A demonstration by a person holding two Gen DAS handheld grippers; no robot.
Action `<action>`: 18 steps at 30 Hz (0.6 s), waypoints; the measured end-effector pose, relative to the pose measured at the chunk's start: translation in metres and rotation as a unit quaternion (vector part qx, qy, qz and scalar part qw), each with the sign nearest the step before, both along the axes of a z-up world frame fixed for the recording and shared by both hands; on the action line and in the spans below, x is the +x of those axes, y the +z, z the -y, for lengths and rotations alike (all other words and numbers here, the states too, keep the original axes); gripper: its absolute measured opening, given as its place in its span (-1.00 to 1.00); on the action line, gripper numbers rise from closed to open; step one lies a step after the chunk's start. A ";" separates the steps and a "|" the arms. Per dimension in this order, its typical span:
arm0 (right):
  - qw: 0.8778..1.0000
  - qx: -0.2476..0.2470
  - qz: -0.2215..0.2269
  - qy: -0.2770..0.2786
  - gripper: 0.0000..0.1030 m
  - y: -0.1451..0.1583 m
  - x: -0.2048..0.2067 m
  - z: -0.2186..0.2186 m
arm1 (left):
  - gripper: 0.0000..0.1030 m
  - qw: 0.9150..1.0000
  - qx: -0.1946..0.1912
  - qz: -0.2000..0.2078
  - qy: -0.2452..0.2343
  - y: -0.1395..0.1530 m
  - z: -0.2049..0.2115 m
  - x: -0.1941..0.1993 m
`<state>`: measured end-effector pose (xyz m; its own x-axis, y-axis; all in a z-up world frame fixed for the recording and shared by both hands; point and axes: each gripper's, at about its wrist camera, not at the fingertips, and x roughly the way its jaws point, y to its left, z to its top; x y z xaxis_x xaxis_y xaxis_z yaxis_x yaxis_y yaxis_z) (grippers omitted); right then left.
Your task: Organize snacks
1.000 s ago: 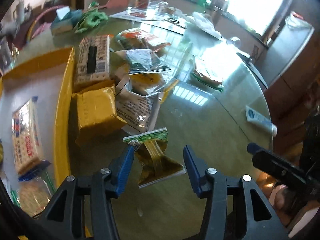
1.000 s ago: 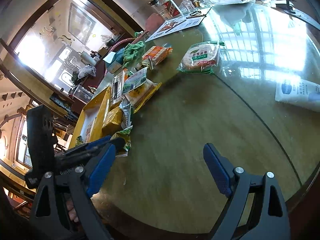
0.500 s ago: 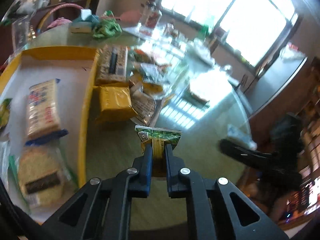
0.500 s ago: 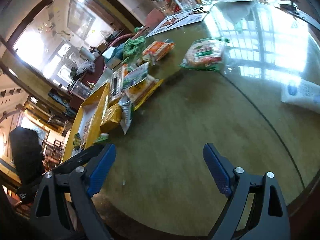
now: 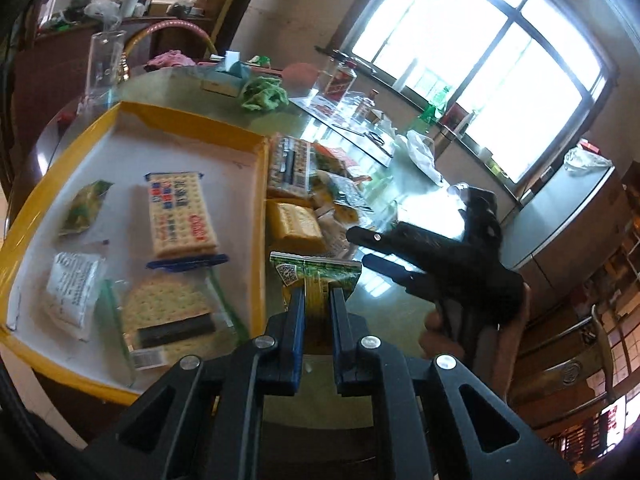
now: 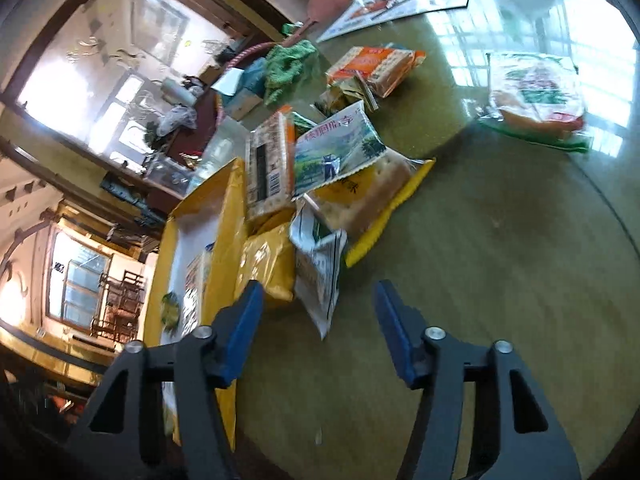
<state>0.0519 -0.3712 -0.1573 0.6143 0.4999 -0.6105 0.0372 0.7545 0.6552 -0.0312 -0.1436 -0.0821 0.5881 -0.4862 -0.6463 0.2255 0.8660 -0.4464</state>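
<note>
My left gripper is shut on a small green and yellow snack packet and holds it above the table, just right of the yellow tray. The tray holds cracker packs and small packets. My right gripper is open and empty, low over the table, close to a white packet and a yellow packet in the snack pile beside the tray. The right gripper also shows in the left wrist view.
The pile holds several more snack packs. A bread bag lies apart at the far right. A green cloth, a tissue box, papers and bottles stand at the table's back. The glass table reflects the windows.
My left gripper shut on the green packet and lifted it up and toward the tray. My right gripper moved forward and left to the snack pile, staying open.
</note>
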 end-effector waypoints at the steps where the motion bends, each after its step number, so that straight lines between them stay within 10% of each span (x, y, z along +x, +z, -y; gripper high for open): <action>1: 1.000 -0.003 -0.010 -0.010 0.06 -0.002 0.005 -0.001 | -0.82 1.000 -0.001 -0.002 0.002 -0.002 -0.003 0.000; 9: 0.998 0.014 -0.030 -0.046 -0.48 -0.009 0.011 0.000 | -0.82 1.000 -0.003 -0.012 0.022 -0.010 -0.021 -0.005; 18: 0.998 0.023 -0.033 -0.050 -0.65 -0.013 0.007 -0.003 | -0.82 1.000 -0.002 -0.012 0.029 -0.010 -0.024 -0.007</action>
